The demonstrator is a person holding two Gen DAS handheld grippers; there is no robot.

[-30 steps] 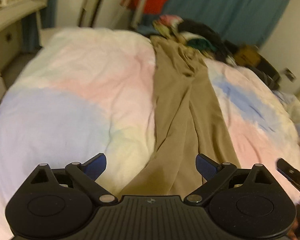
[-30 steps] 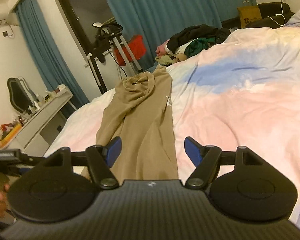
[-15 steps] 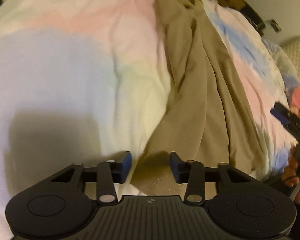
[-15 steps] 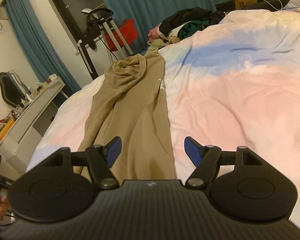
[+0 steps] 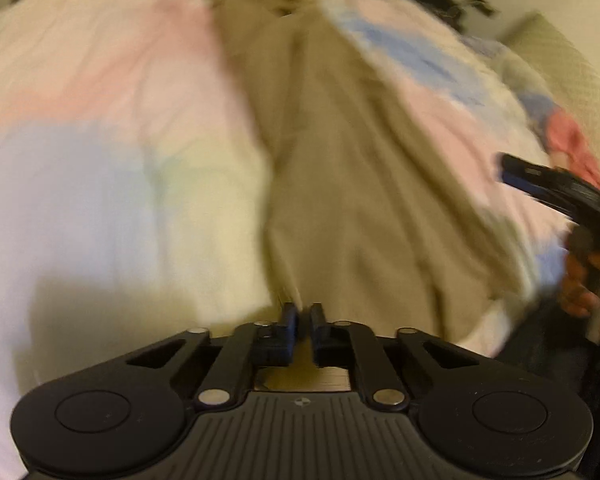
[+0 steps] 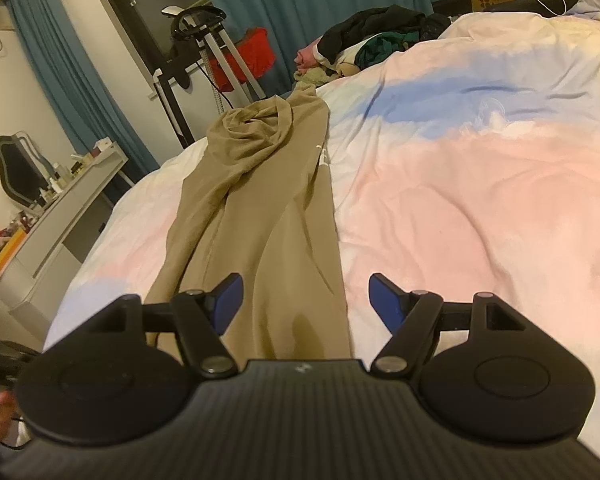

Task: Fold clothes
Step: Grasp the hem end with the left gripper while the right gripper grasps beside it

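A pair of tan trousers [image 6: 268, 208] lies lengthwise on the bed, waist bunched at the far end. In the blurred left wrist view the trousers [image 5: 360, 184] fill the middle, and my left gripper [image 5: 303, 316] is shut on the near hem of the left leg. My right gripper [image 6: 305, 292] is open and empty, hovering over the near end of the right leg. It also shows at the right edge of the left wrist view [image 5: 540, 184], beside the trousers.
The bed has a pastel pink, blue and white duvet [image 6: 480, 184]. A heap of clothes [image 6: 372, 44] sits at its far end. A white dresser [image 6: 60, 220] stands to the left, a treadmill [image 6: 204, 52] and blue curtains behind.
My left gripper has dropped to the trouser hem and closed from wide open to shut on it. My right gripper has stayed open and moved slightly forward over the trousers.
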